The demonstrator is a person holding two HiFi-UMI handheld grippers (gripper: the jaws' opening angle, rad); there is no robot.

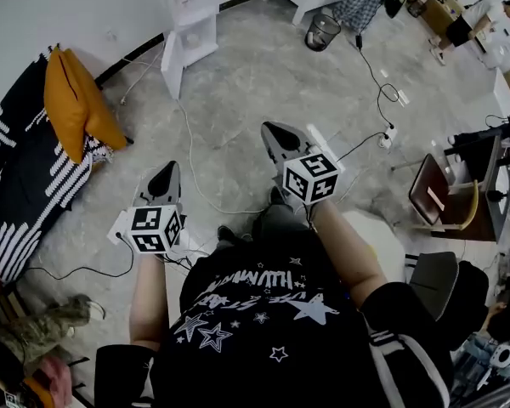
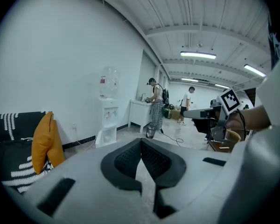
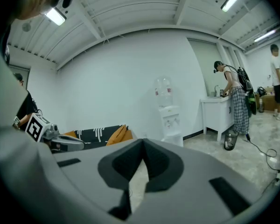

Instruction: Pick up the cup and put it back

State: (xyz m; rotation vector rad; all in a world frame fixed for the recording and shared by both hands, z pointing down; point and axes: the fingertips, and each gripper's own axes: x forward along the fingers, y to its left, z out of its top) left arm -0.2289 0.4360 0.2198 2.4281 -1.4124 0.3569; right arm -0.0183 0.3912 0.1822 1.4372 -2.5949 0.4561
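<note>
No cup shows in any view. My left gripper (image 1: 165, 177) is held at waist height over the grey floor, its jaws closed together with nothing between them; in the left gripper view the dark pads (image 2: 141, 148) meet at their tips. To its right and a little further forward, my right gripper (image 1: 275, 136) is also shut and empty, and its pads (image 3: 142, 148) touch in the right gripper view. Both point forward and slightly down towards a white water dispenser (image 1: 189, 19). Each gripper shows in the other's view: the right gripper (image 2: 207, 114) and the left gripper (image 3: 65, 143).
A sofa with a black-and-white cover (image 1: 17, 172) and an orange cushion (image 1: 78, 102) stands at the left. Cables (image 1: 191, 155) run across the floor. A mesh bin (image 1: 323, 32) and a white counter with a person (image 2: 155, 108) are at the back. A chair (image 1: 446, 195) stands at the right.
</note>
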